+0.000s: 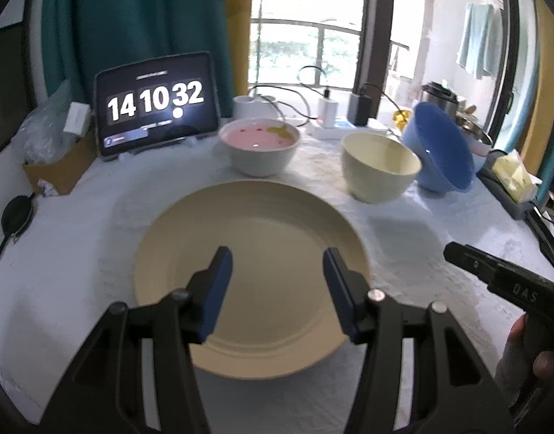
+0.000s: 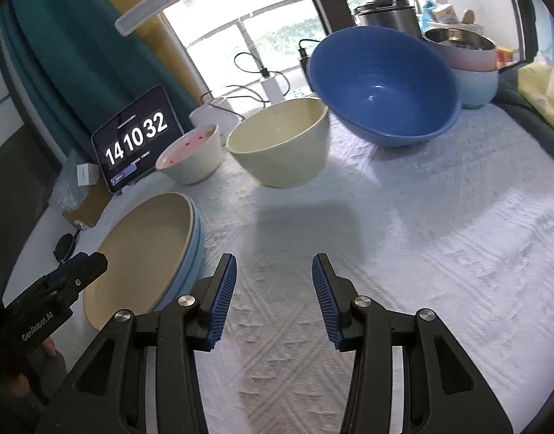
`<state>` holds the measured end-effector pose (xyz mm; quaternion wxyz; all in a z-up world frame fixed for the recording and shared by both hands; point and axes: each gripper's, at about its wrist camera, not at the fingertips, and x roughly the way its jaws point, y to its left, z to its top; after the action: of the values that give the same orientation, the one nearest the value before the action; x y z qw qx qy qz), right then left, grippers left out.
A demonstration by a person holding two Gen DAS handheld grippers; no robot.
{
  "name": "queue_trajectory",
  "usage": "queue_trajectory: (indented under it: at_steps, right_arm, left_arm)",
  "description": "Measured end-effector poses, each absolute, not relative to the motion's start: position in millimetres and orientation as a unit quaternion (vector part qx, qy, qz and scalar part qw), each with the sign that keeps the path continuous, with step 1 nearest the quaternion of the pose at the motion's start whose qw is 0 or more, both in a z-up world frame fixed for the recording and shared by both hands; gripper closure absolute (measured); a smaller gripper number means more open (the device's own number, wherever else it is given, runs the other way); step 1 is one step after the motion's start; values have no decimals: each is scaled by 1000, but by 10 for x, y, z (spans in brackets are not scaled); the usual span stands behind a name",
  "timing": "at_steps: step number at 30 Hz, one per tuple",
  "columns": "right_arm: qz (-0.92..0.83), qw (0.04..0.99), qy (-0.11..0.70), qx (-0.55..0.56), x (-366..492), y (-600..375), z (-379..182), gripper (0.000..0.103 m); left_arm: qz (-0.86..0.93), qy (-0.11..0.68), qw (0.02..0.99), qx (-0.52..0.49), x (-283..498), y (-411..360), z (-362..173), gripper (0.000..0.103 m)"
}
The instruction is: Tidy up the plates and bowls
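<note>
Three bowls stand on the bench, which is covered by a white textured cloth (image 2: 403,224): a small white bowl with a pink inside (image 1: 259,146), a cream round bowl (image 1: 379,166) and a large blue bowl (image 1: 439,148). The pink-lined bowl holds a few small red specks and a yellowish patch; the cream and blue bowls hold nothing visible. They sit in a row at the far side, the cream one between the other two, the blue one tilted towards the cameras.

Nearer lies one wide cream plate (image 1: 251,282), bare inside. The right wrist view shows what the left does not: a pale blue plate (image 2: 190,271) lies under the cream one, its rim showing at the edge, so two plates are stacked.

The left gripper (image 1: 277,282) hangs over the cream plate with its jaws parted and nothing between the blue pads. The right gripper (image 2: 273,289) is over bare cloth to the right of the stack, jaws likewise apart and holding nothing. Each view catches the other gripper at its edge, with part of a hand on the grip.

One black tablet showing a clock (image 1: 157,103) stands behind the pink-lined bowl. Only the right view shows clearly a pastel pink and blue pot (image 2: 472,72) behind the blue bowl; its contents cannot be made out.
</note>
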<state>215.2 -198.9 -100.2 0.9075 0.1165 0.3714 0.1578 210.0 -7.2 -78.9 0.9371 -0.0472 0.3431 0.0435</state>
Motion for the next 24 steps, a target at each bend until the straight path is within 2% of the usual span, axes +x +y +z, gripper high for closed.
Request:
queue_trajectory:
  at_steps: [24]
  right_arm:
    - [108, 915, 366, 131, 2244, -2646, -979, 57]
  left_arm:
    - [-33, 328, 944, -8, 2465, -903, -890, 49]
